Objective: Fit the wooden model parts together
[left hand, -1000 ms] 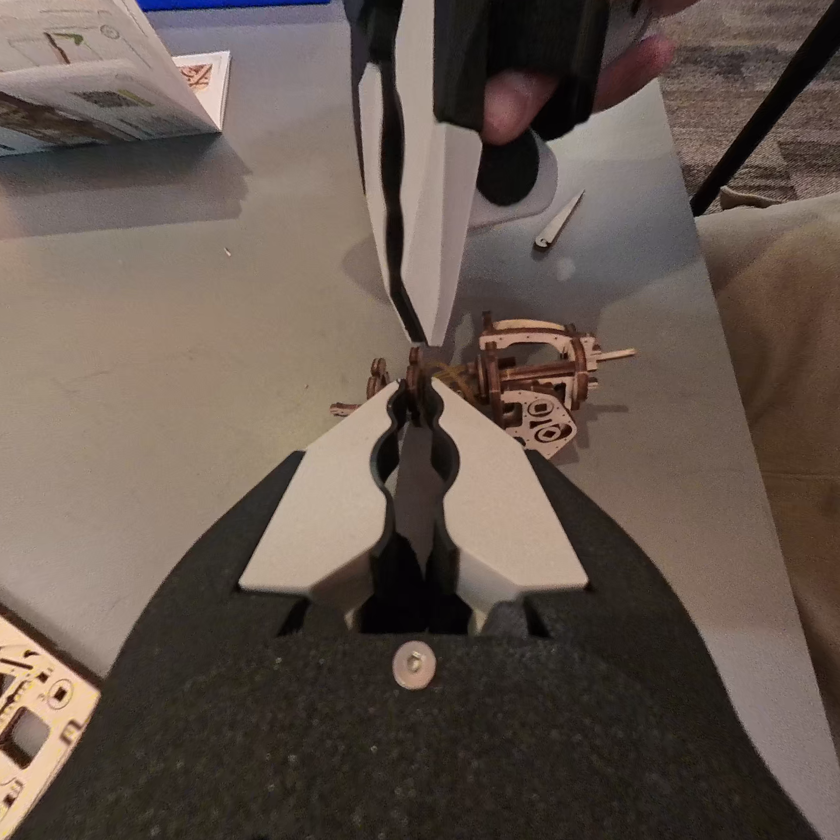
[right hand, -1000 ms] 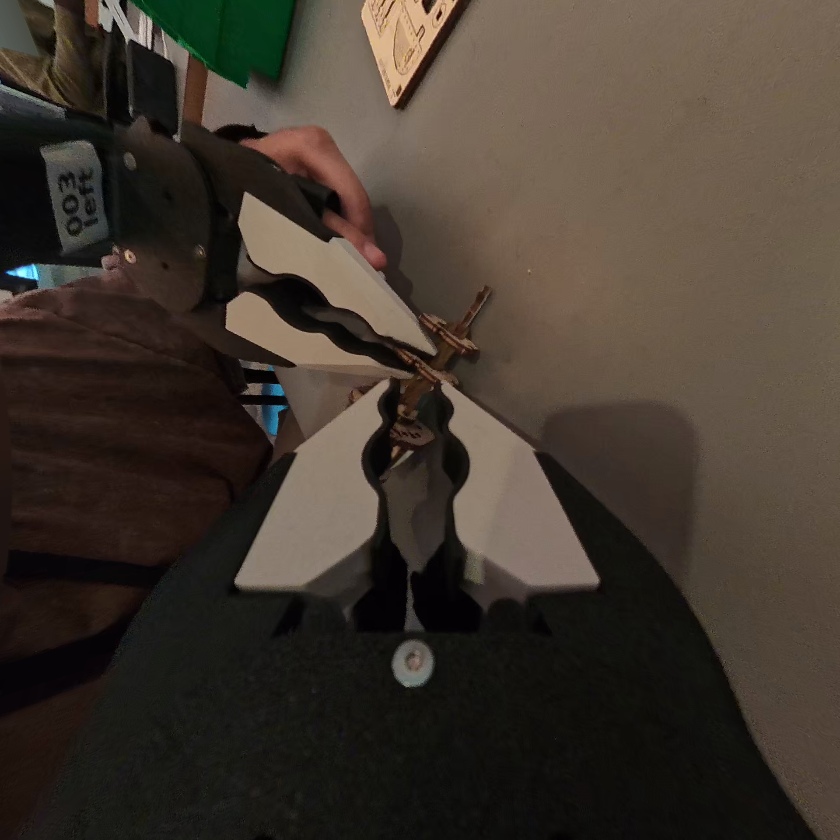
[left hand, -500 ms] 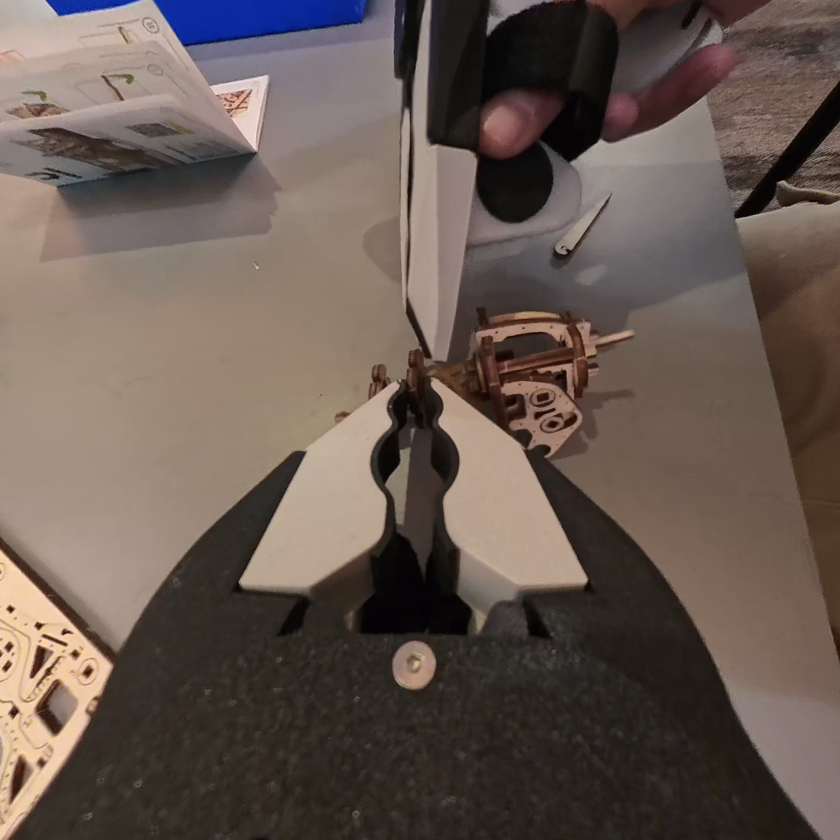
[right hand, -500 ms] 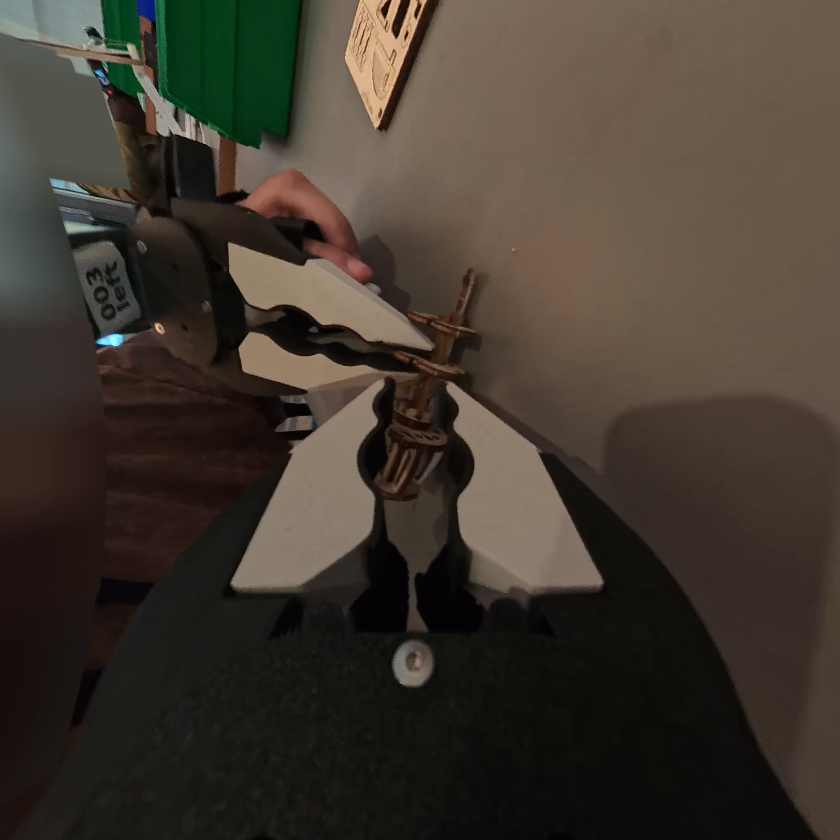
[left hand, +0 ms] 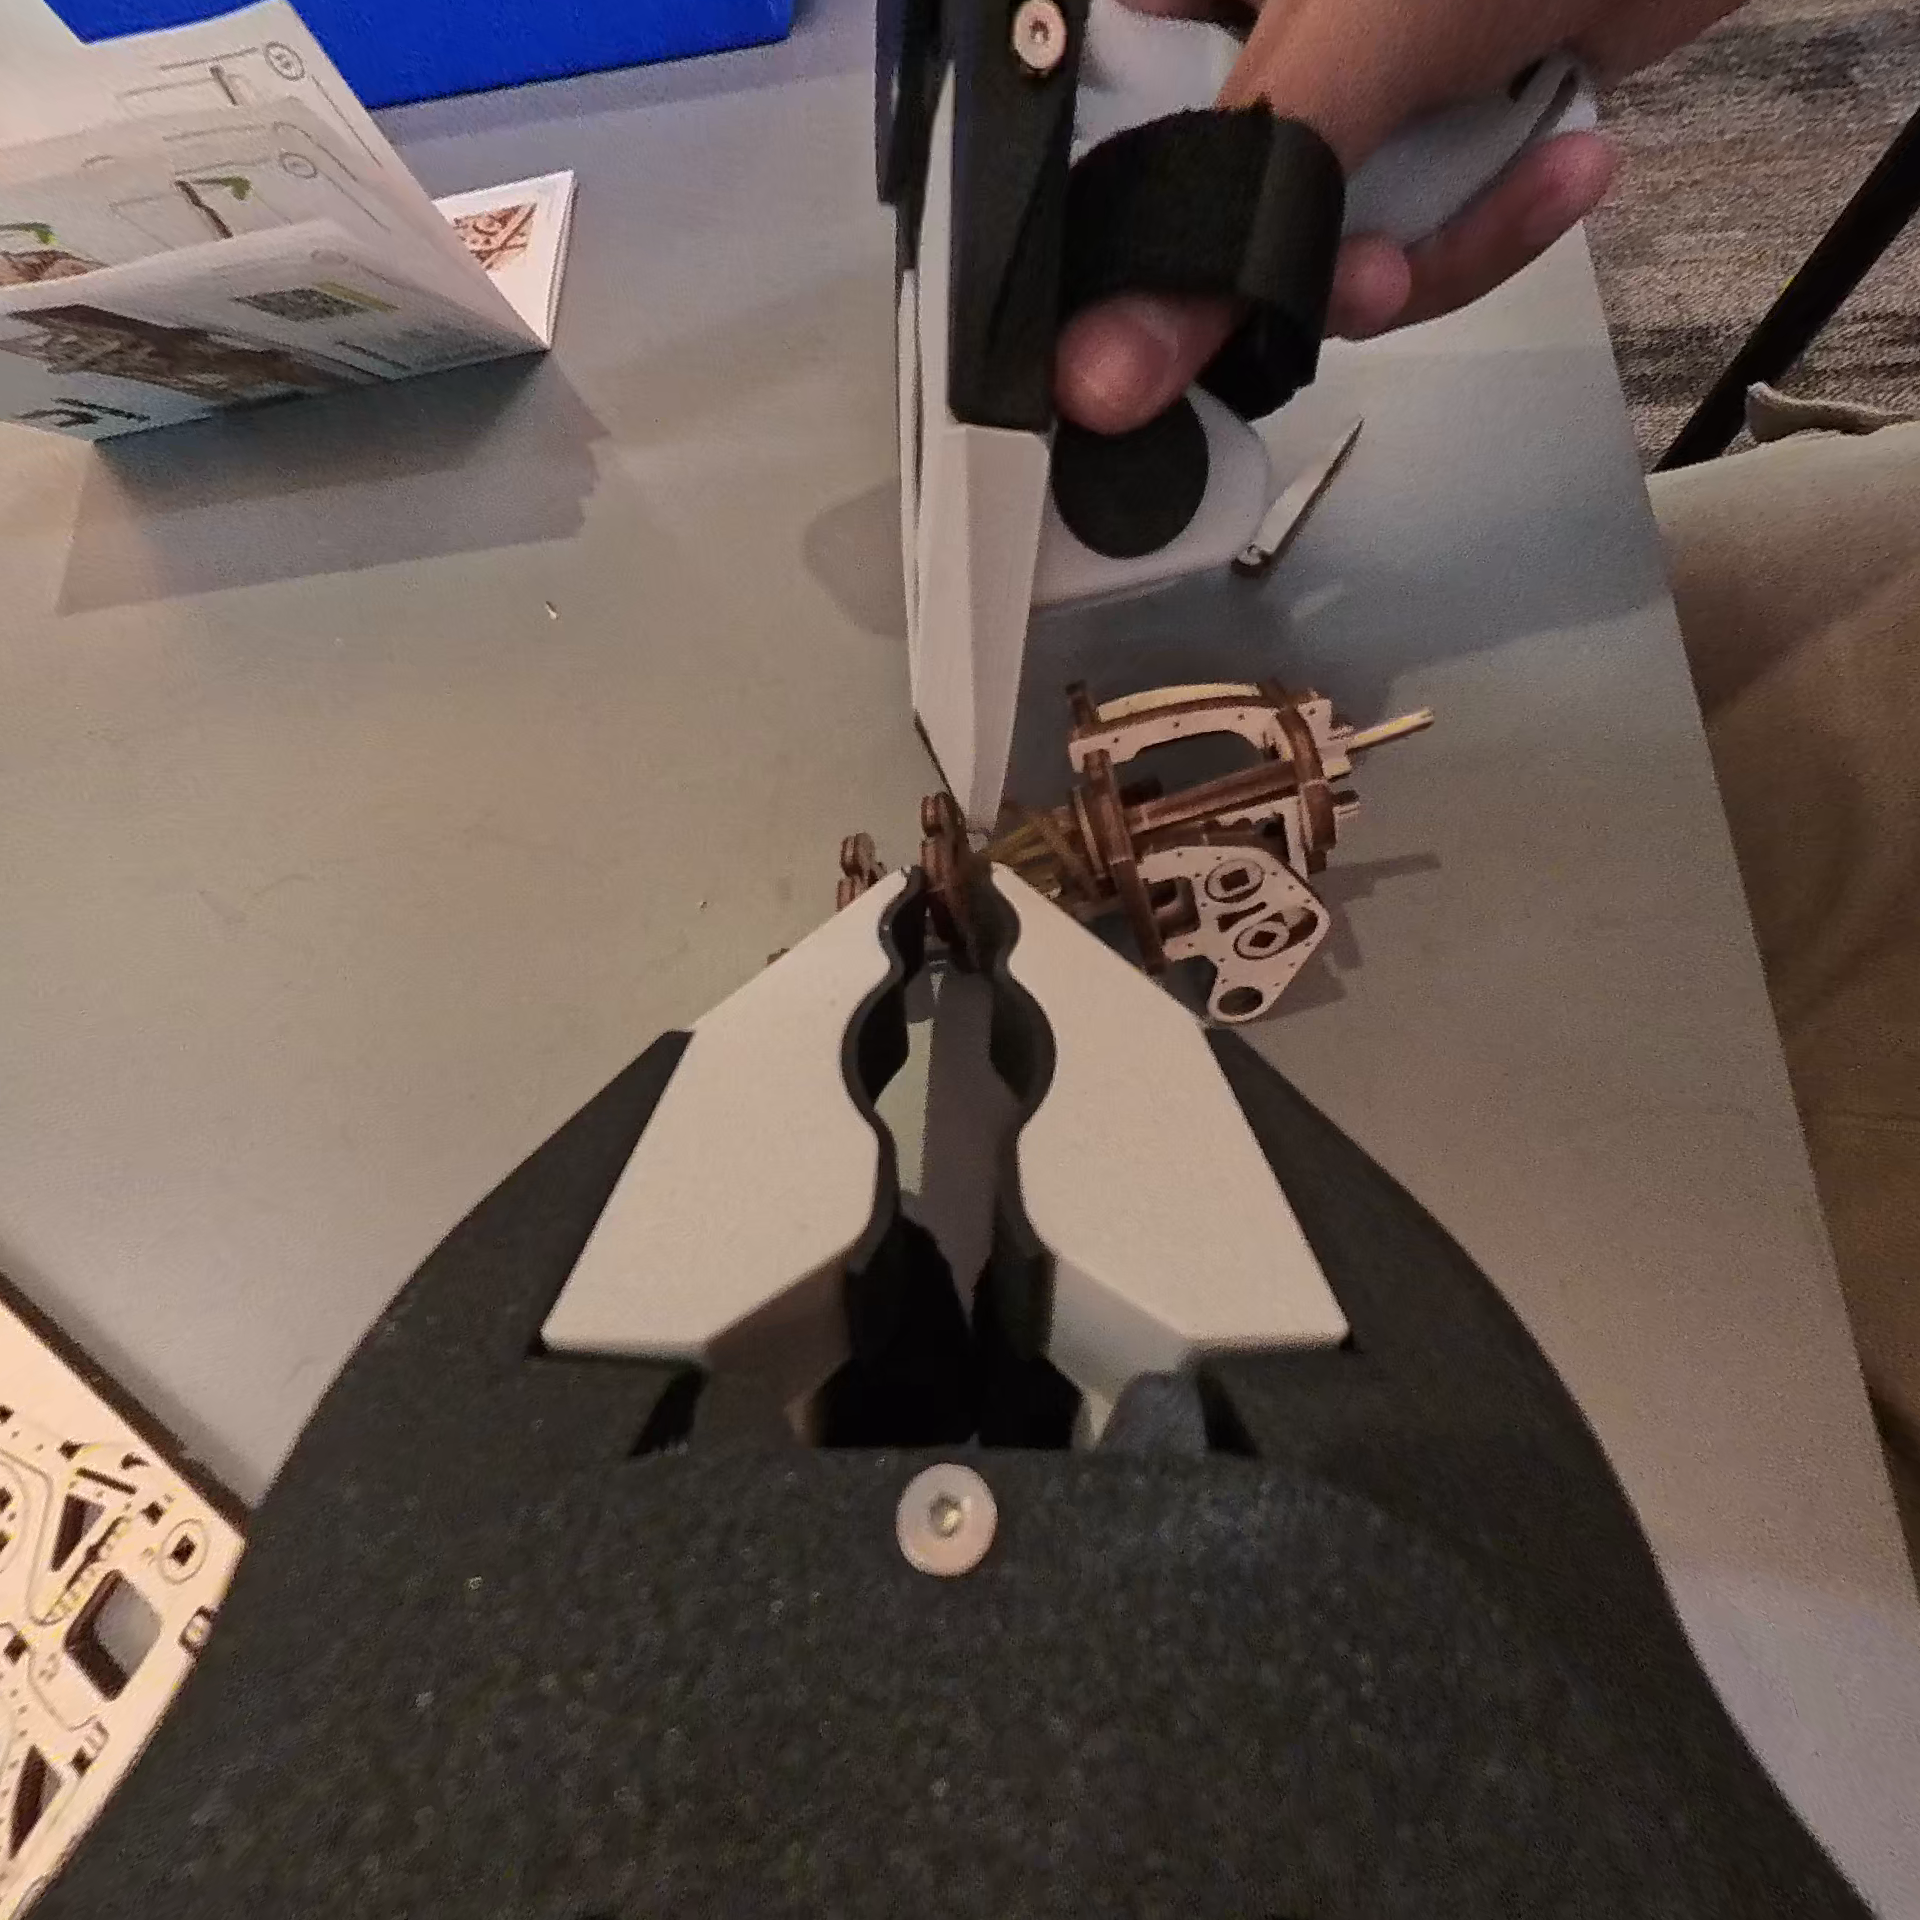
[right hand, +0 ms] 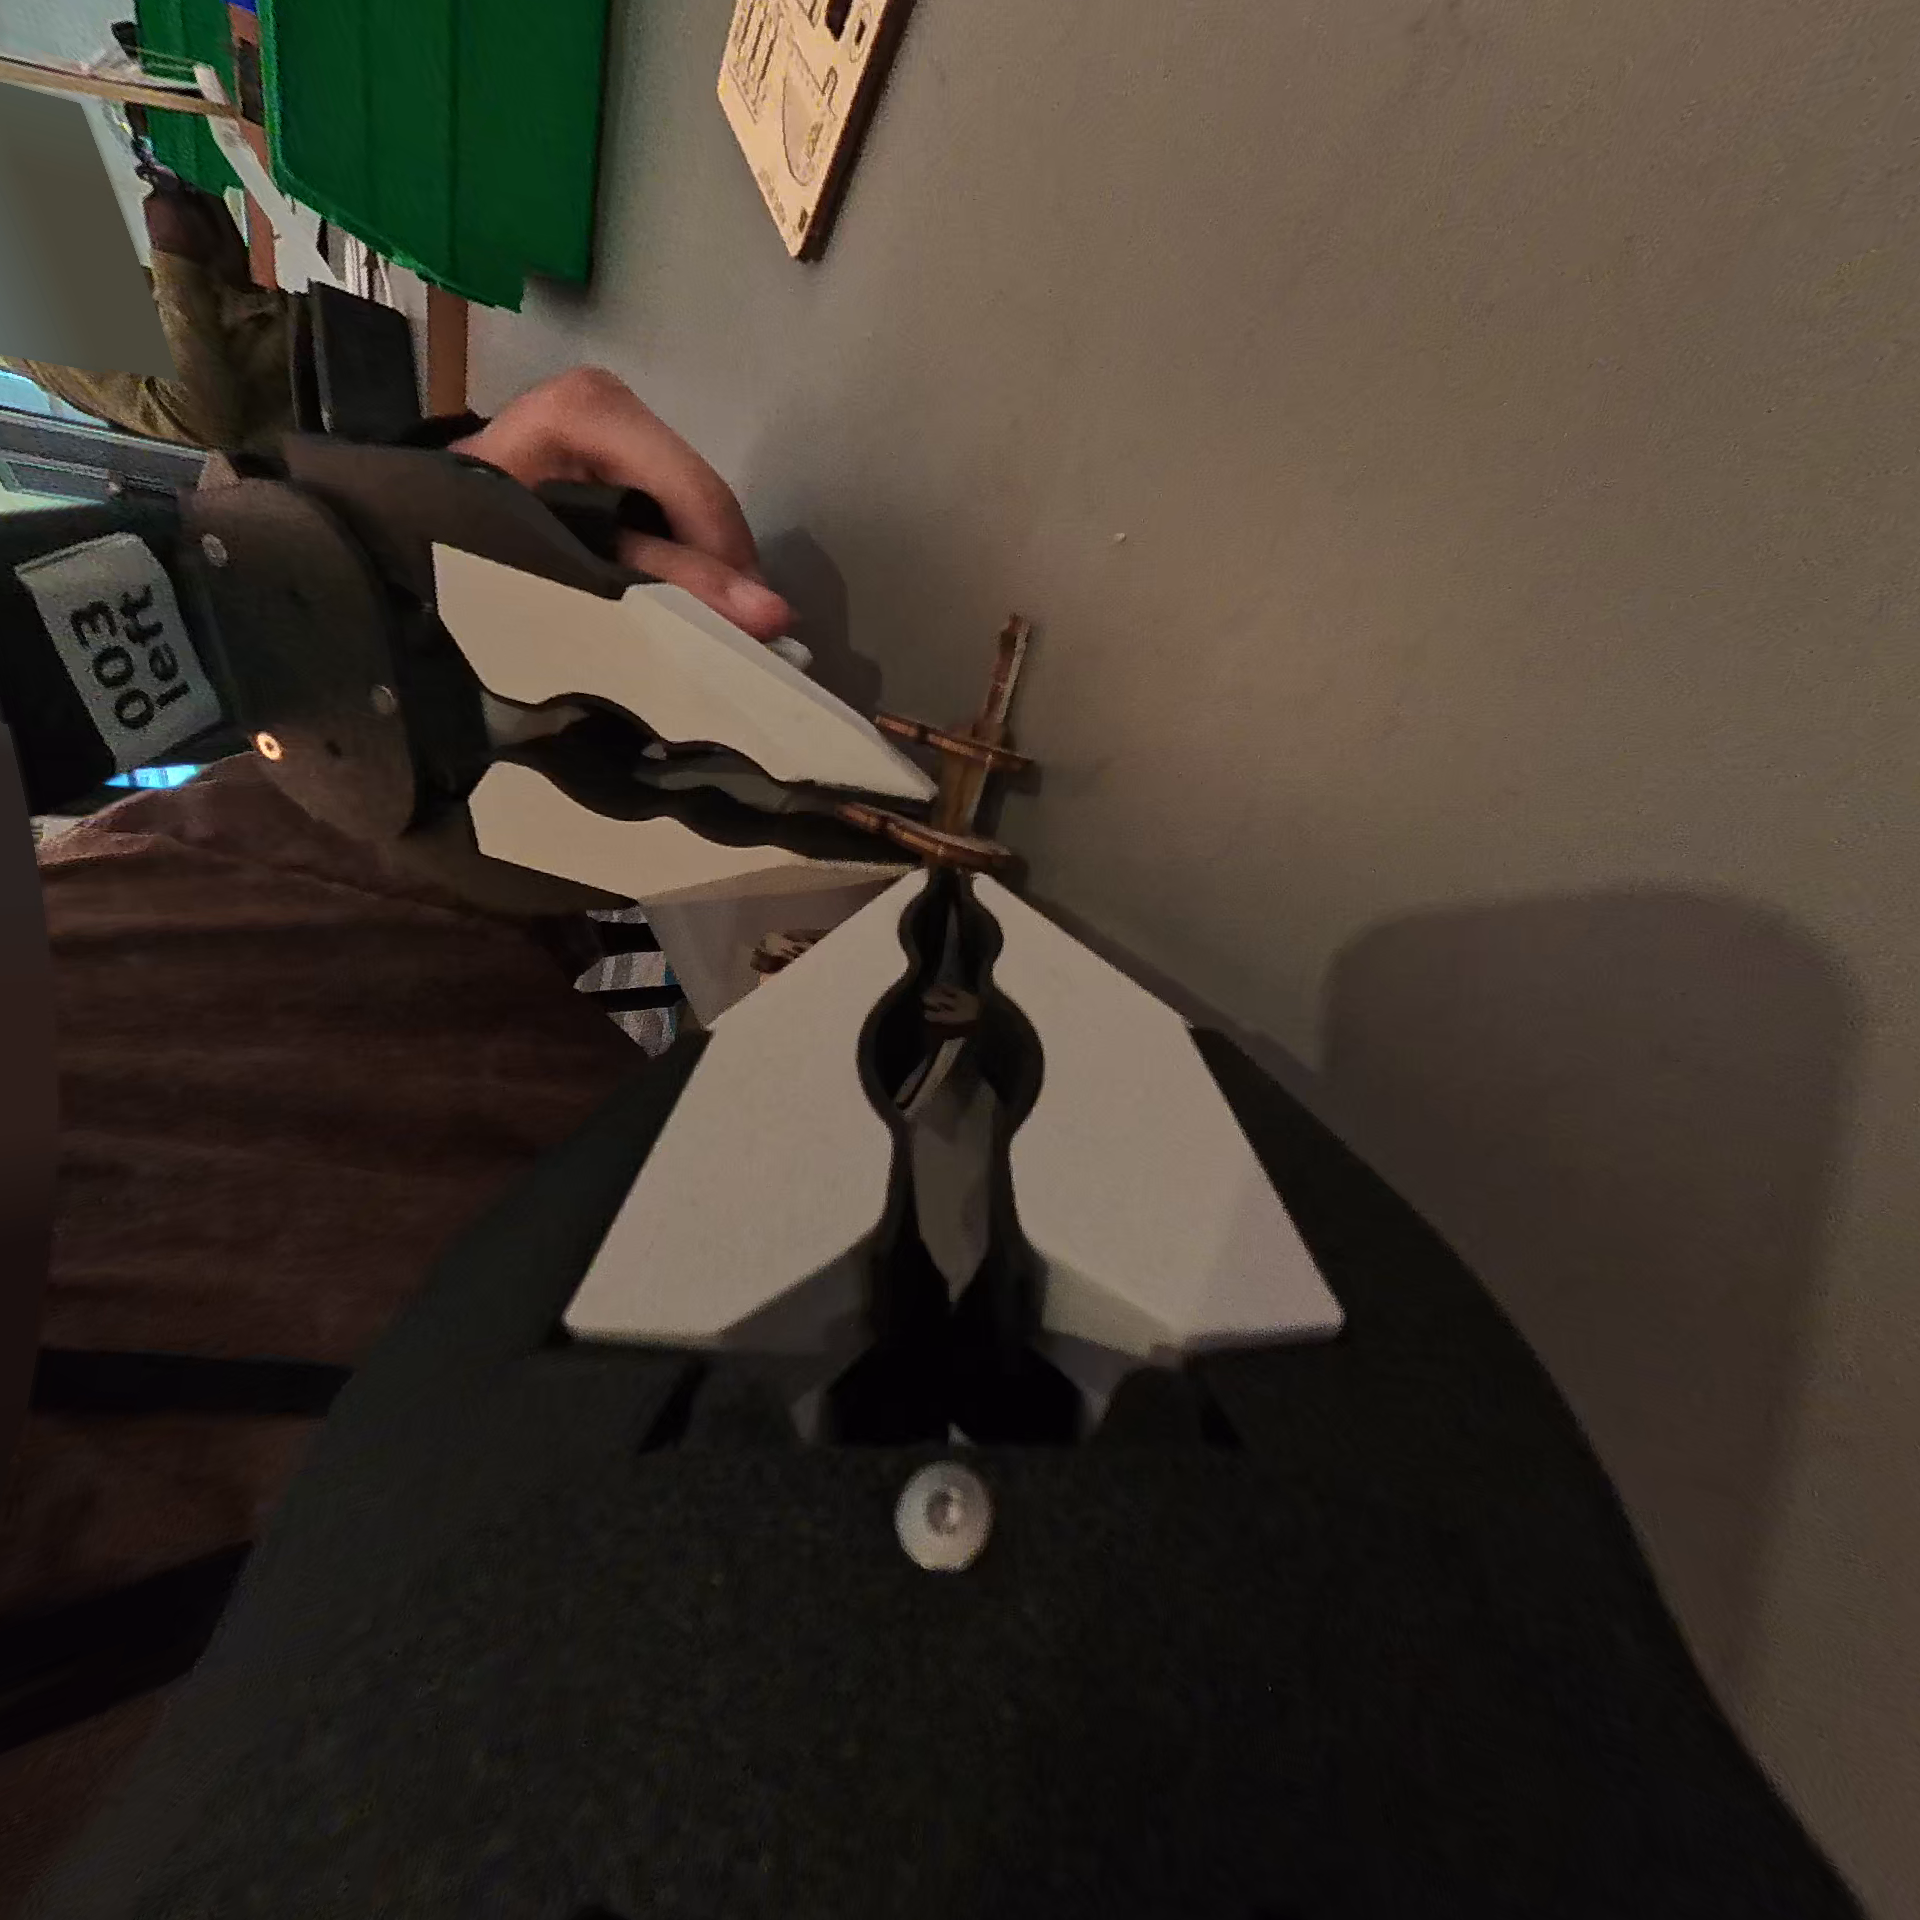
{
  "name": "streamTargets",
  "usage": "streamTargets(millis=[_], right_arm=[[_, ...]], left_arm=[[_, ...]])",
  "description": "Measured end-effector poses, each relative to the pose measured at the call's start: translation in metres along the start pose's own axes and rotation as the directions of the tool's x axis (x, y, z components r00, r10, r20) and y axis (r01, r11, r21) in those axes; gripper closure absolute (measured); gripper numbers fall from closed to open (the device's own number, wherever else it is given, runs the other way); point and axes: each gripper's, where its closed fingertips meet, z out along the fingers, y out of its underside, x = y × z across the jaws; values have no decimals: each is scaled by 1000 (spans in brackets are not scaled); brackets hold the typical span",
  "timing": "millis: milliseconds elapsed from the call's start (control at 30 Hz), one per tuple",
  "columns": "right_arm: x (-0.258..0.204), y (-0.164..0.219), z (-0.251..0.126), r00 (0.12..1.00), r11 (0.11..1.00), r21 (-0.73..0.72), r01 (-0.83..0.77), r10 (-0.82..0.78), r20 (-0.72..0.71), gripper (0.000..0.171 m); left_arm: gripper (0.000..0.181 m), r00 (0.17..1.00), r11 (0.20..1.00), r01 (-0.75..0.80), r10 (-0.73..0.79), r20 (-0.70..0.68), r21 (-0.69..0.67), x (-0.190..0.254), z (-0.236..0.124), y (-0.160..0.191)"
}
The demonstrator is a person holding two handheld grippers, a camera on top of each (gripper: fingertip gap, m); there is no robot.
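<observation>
A part-built wooden model (left hand: 1195,862) lies on the grey table (left hand: 416,831). A thin axle with small wooden discs (right hand: 977,748) sticks out of its left end. My left gripper (left hand: 948,883) is shut on one of these discs (left hand: 943,862). It also shows in the right wrist view (right hand: 904,821), reaching in from the left. My right gripper (right hand: 951,878) is shut on the axle just behind the discs. In the left wrist view it (left hand: 966,800) comes down from above, edge-on, and its tip meets the left gripper's tip. The gripped spot itself is hidden.
A folded instruction booklet (left hand: 260,260) and a blue box (left hand: 520,42) are at the far left. A laser-cut wooden sheet (left hand: 83,1621) lies at the near left. A wooden sliver (left hand: 1299,499) lies behind the model. The table's edge and a beige cushion (left hand: 1818,831) are at the right. Only a small space, under 4 cm, lies between the two pairs of fingers.
The right gripper has turned more upright over the axle. The barrel-shaped part seen between its fingers is now mostly hidden. The left gripper keeps its hold on the disc.
</observation>
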Motion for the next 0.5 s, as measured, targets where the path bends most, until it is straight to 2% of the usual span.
streamTargets(millis=[433,500], right_arm=[[-3,0,0,999,1000,28,-6,5,51,171],[-7,-2,-4,997,999,39,-2,-1,72,162]], left_arm=[[178,1000,1000,19,-19,-5,0,-1,1,0],[178,1000,1000,17,-17,-3,0,-1,1,0]])
